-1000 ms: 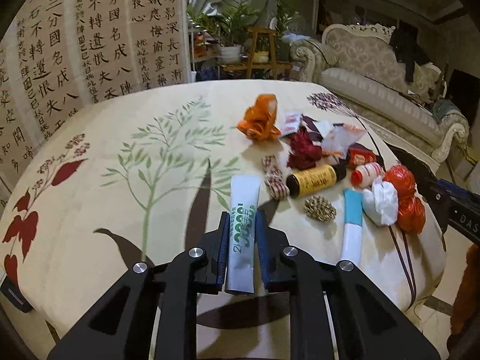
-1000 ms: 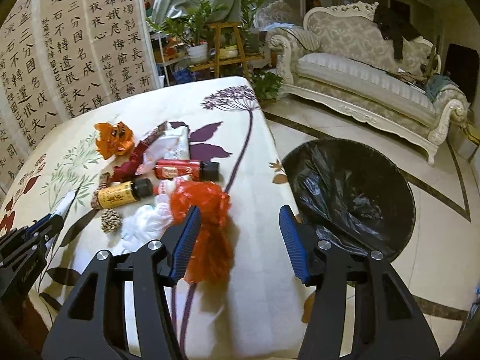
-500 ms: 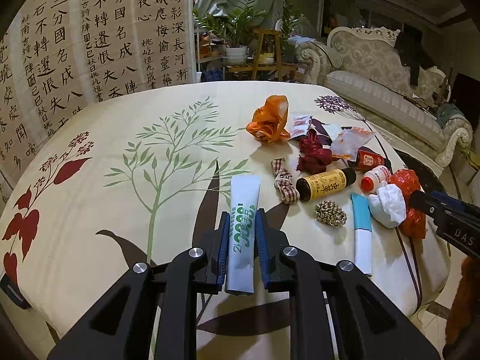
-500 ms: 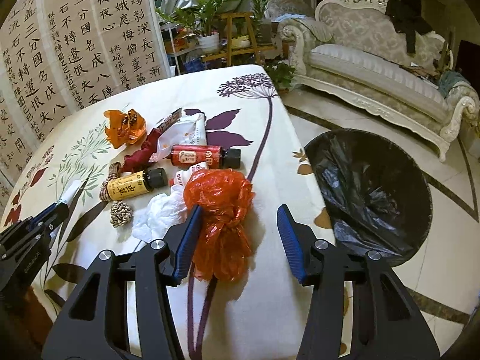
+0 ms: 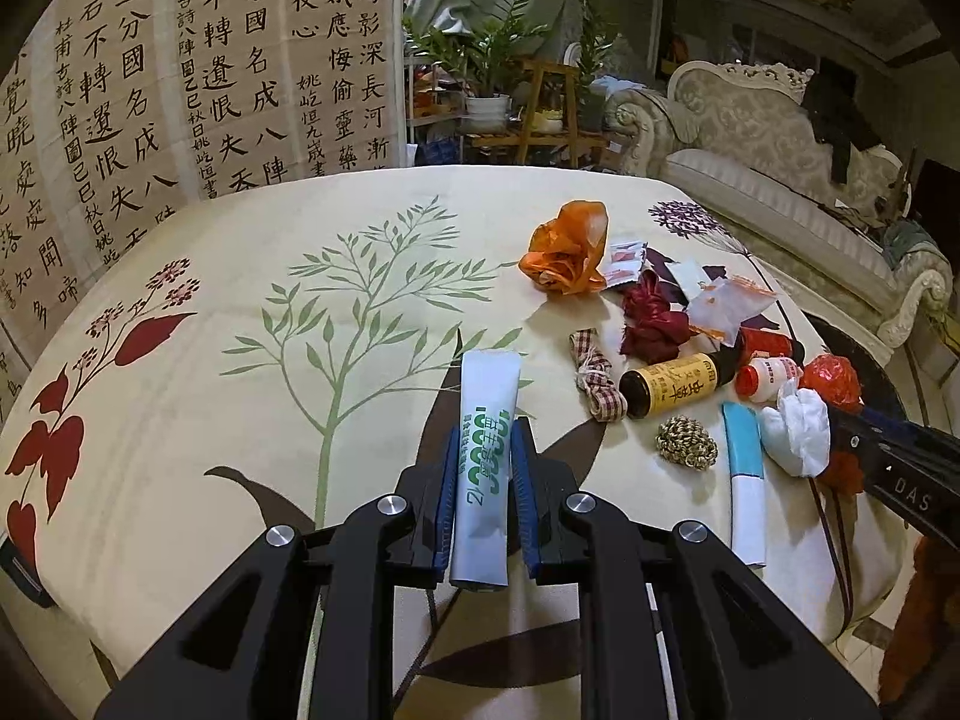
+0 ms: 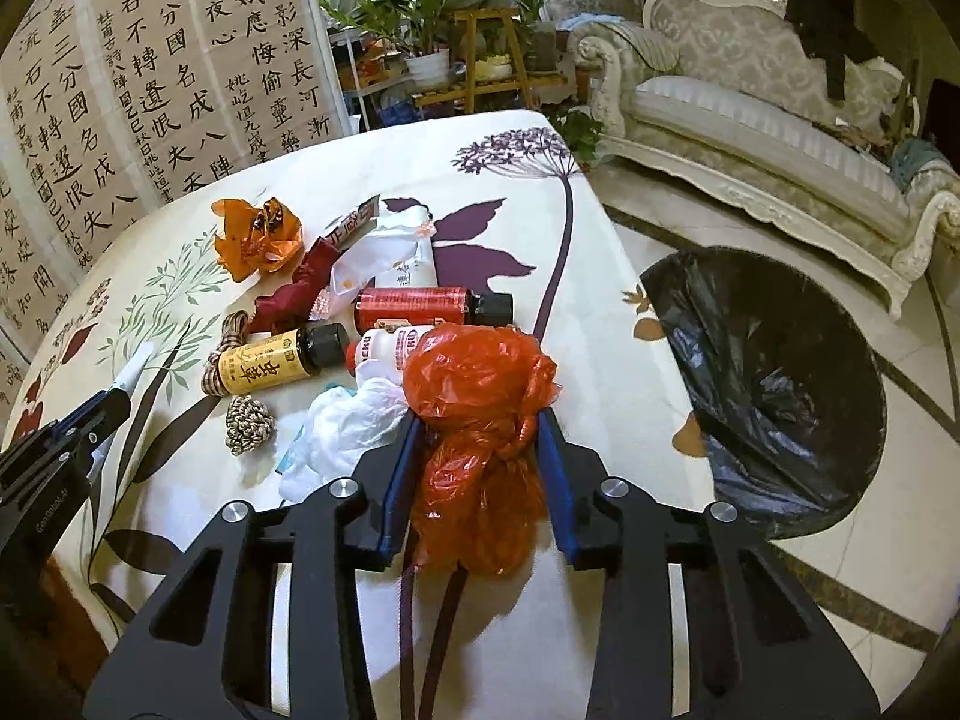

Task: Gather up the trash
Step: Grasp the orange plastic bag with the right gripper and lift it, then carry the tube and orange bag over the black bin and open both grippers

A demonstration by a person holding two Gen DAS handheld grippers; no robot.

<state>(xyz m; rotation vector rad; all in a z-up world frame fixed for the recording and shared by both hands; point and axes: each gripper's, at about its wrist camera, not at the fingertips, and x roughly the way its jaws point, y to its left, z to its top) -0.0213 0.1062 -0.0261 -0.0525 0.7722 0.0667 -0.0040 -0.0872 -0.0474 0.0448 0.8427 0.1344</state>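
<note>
Left tool (image 5: 486, 480) is clamped on the white squeeze tube (image 5: 487, 456), lifted ready to bin. Right tool (image 6: 480, 468) is closing around the knotted red plastic bag (image 6: 480, 414) at the table (image 6: 600, 312) edge; black-lined bin (image 6: 774, 384) waits at three o'clock.

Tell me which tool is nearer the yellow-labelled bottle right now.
Left, probably, though it's close. The left tool, shut on the white tube, sits beside the yellow-labelled bottle. The right tool, closing around the red bag, is past the white bag.
</note>
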